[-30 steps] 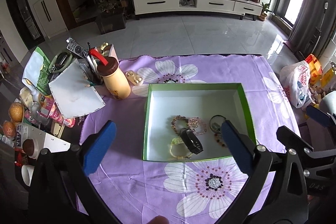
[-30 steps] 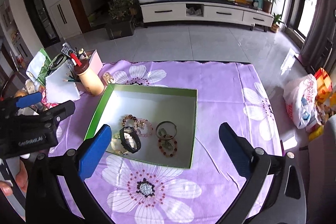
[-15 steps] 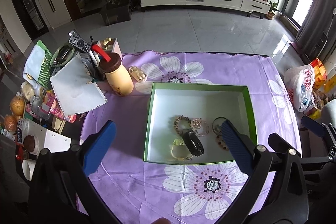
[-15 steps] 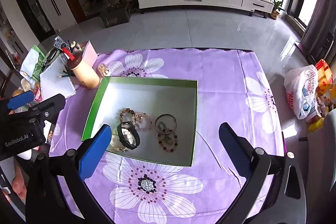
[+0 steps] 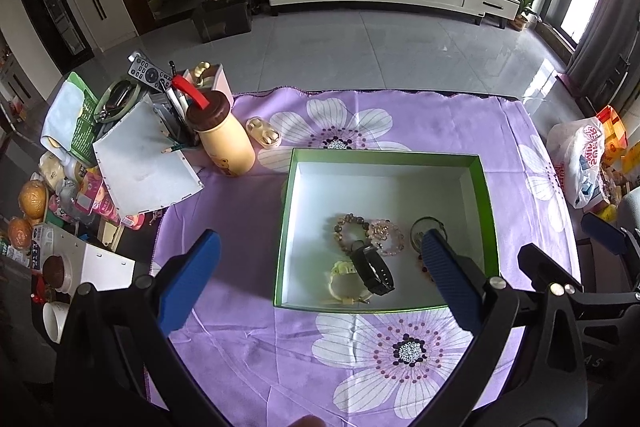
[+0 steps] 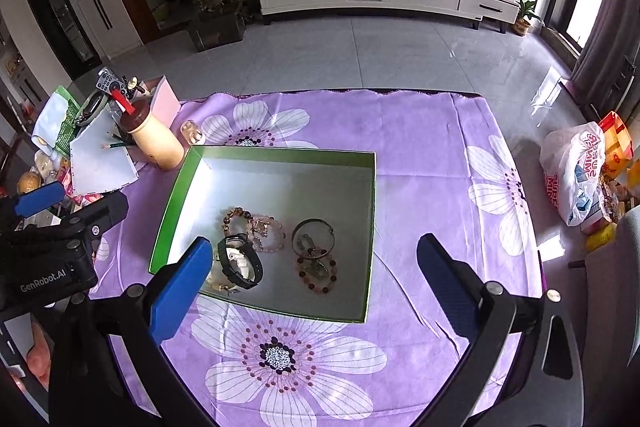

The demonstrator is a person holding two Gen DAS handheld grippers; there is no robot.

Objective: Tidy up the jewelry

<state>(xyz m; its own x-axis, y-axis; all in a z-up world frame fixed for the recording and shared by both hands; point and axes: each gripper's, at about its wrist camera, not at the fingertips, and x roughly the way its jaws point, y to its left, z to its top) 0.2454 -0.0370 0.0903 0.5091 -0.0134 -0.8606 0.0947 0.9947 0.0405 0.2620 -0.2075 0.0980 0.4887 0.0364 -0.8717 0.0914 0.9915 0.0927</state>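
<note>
A green box with a white inside (image 5: pixel 384 157) (image 6: pixel 280 155) sits on the purple flowered cloth. Lying in its near half are a black watch (image 5: pixel 372 269) (image 6: pixel 240 263), a brown bead bracelet (image 5: pixel 350 223) (image 6: pixel 236 217), a pink bead bracelet (image 5: pixel 386 231) (image 6: pixel 270 231), a metal bangle (image 6: pixel 314 233), a dark red bead bracelet (image 6: pixel 316 275) and a pale yellow piece (image 5: pixel 344 281). My left gripper (image 5: pixel 320 283) hovers open above the box's near left edge, holding nothing. My right gripper (image 6: pixel 314 291) hovers open over the box's near right part, also holding nothing.
A beige bottle with a brown cap (image 5: pixel 224 139) and a small earbud case (image 5: pixel 264 137) stand left of the box. Clutter fills the table's left edge (image 5: pixel 80 163): paper, pens, a remote, oranges. A plastic bag (image 5: pixel 580 163) lies on the floor at the right.
Both views have shifted slightly, as both grippers rose and tilted a little. The box and jewelry have not moved, and both grippers stay open.
</note>
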